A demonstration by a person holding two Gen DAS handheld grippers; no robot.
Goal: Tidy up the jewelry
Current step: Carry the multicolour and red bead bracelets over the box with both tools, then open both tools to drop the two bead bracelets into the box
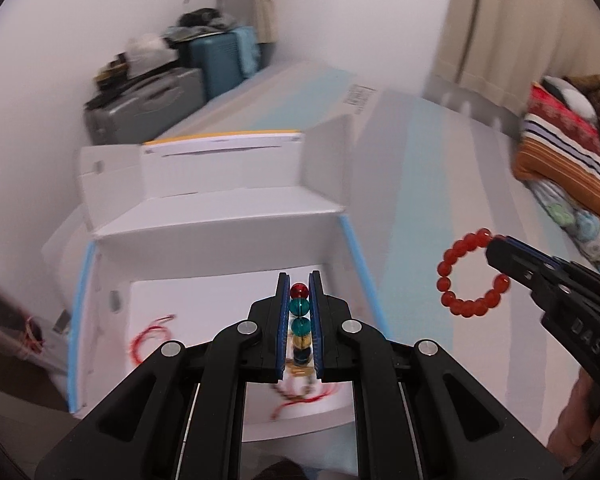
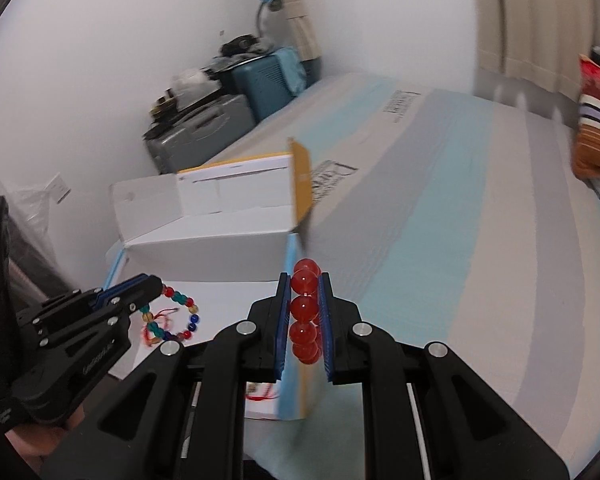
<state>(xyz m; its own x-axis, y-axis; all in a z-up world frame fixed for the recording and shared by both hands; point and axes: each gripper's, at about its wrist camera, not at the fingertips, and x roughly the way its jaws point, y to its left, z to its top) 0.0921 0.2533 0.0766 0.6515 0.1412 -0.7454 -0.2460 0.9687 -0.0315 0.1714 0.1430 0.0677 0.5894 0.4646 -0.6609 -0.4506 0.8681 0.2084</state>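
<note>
My left gripper (image 1: 299, 280) is shut on a multicoloured bead bracelet (image 1: 300, 322), whose red, teal, yellow and blue beads line up between the pads. In the right wrist view that same bracelet (image 2: 180, 320) hangs as a ring from the left gripper (image 2: 156, 284), above the open white box (image 2: 204, 240). My right gripper (image 2: 305, 280) is shut on a red bead bracelet (image 2: 304, 312). From the left wrist view the red bracelet (image 1: 466, 276) dangles as a full ring from the right gripper (image 1: 494, 244), over the bed to the right of the box (image 1: 220, 224).
Red string bracelets (image 1: 150, 336) lie on the white floor of the box. The box sits on a grey and light-blue striped bed (image 2: 460, 240). Suitcases (image 1: 172, 96) stand by the far wall, folded blankets (image 1: 568, 140) at the right. A person's hand (image 1: 580, 420) shows at the lower right.
</note>
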